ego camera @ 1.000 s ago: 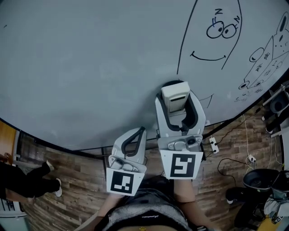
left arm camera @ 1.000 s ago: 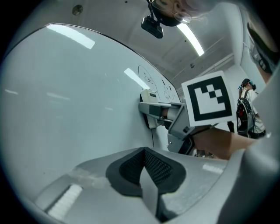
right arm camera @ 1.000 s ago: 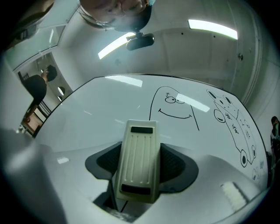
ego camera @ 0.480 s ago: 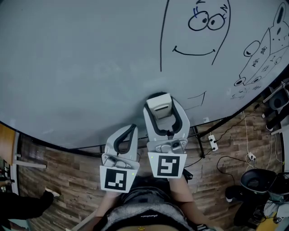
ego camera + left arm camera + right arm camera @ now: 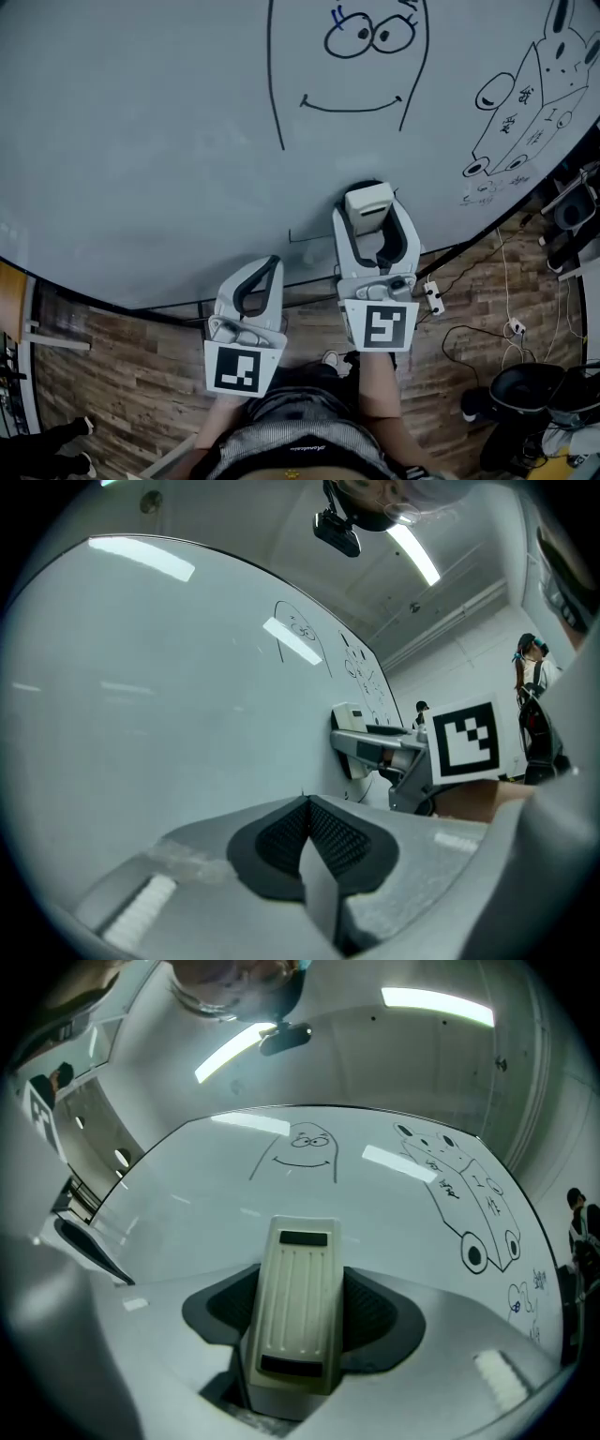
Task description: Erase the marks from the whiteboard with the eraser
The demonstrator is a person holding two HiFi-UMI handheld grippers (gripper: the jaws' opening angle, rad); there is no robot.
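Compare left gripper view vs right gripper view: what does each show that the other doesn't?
Left gripper view only: the left gripper, fingers shut on nothing, and the right gripper side-on with its marker cube.
Right gripper view only: the ribbed back of the eraser, clamped between the right gripper's fingers; the smiling figure and car sketch are legible.
Both: the whiteboard, the eraser, drawn marks (small and at a glancing angle from the left) and ceiling lights.
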